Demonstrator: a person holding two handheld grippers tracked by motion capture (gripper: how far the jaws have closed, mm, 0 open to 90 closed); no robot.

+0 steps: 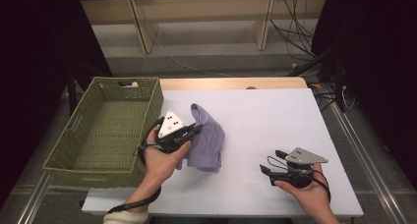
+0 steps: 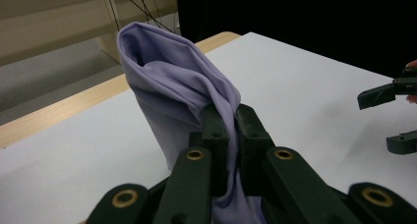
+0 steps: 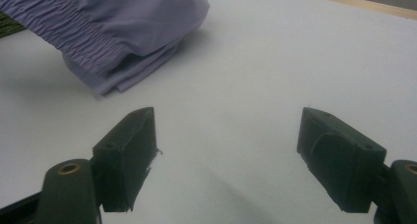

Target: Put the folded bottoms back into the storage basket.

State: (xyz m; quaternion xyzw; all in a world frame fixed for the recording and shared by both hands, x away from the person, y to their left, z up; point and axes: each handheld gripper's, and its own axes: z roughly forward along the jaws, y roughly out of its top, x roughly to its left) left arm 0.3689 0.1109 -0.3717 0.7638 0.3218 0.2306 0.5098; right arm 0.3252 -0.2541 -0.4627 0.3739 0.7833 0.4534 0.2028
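The left tongs (image 2: pixel 228 123) are clenched on the lilac cloth (image 1: pixel 206 140), lifting one end above the white worktop (image 1: pixel 275 116) beside the basket (image 1: pixel 105 130), while the right tongs (image 3: pixel 226 155) are released.

The high view looks forward and down from above the person's side of the bench (image 1: pixel 275 121), taking in the whole top and a basket (image 1: pixel 105 130). The left gripper view sits close behind its jaws, facing a purple cloth (image 2: pixel 172 86) across the bench. The right gripper view looks low over the bench surface; both share that cloth (image 3: pixel 123 32).
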